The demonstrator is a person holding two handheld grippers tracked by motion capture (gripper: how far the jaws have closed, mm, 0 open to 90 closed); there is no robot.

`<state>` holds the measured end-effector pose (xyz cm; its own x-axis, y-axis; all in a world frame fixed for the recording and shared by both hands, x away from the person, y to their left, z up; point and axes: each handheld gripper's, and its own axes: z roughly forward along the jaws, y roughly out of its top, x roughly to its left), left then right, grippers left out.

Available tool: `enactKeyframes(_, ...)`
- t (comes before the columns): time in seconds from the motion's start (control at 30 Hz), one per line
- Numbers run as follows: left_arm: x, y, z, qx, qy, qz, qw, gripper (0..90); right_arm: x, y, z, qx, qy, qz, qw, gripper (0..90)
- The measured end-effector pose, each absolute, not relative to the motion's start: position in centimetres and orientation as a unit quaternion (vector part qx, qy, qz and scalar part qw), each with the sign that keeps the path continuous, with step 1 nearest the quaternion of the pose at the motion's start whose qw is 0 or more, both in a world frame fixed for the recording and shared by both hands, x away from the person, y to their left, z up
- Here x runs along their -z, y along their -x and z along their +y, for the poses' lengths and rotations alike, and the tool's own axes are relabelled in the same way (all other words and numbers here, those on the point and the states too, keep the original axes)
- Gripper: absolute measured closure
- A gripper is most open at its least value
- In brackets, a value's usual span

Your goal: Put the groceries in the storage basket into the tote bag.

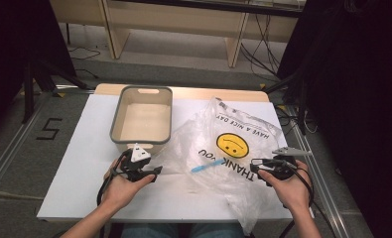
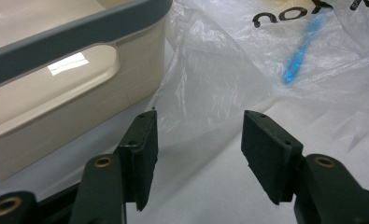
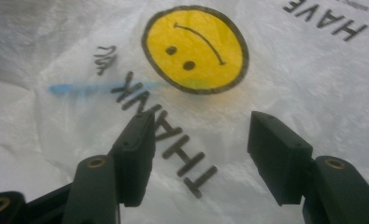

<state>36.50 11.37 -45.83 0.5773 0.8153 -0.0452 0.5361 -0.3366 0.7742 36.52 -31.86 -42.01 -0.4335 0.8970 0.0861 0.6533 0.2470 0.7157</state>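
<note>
A clear plastic bag (image 1: 223, 148) with a yellow smiley face (image 1: 231, 144) and black "THANK YOU" lettering lies spread over the white table top (image 1: 79, 168). A thin blue object (image 1: 205, 166) shows through the bag near its left side. My left gripper (image 1: 156, 172) is open, just left of the bag's edge and in front of the bin (image 1: 142, 116); nothing sits between its jaws. In the left gripper view the bag (image 2: 229, 60) and blue object (image 2: 298, 55) lie ahead. My right gripper (image 1: 254, 166) is open over the bag's right part, pointing at the lettering (image 3: 173, 140) and smiley face (image 3: 195, 49).
A beige bin with a grey rim (image 2: 74, 35) stands empty at the back left of the table, close to my left gripper. Beyond the table are wooden furniture legs (image 1: 111, 34), floor cables and black stands. The table's front edge runs near the person's hands.
</note>
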Motion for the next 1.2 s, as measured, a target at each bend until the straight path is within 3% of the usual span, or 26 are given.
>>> enactKeyframes(0.37,45.8,-36.4,11.4,-0.179,-0.797,0.424,0.391,45.5,42.6,-36.1,-33.2,-0.324,-0.526,0.764,0.188,35.8)
enactKeyframes(1.2,45.9,-36.6,11.5,-0.183,-0.796,0.427,0.389,45.2,43.3,-35.5,-34.6,-0.319,-0.563,0.739,0.187,34.3)
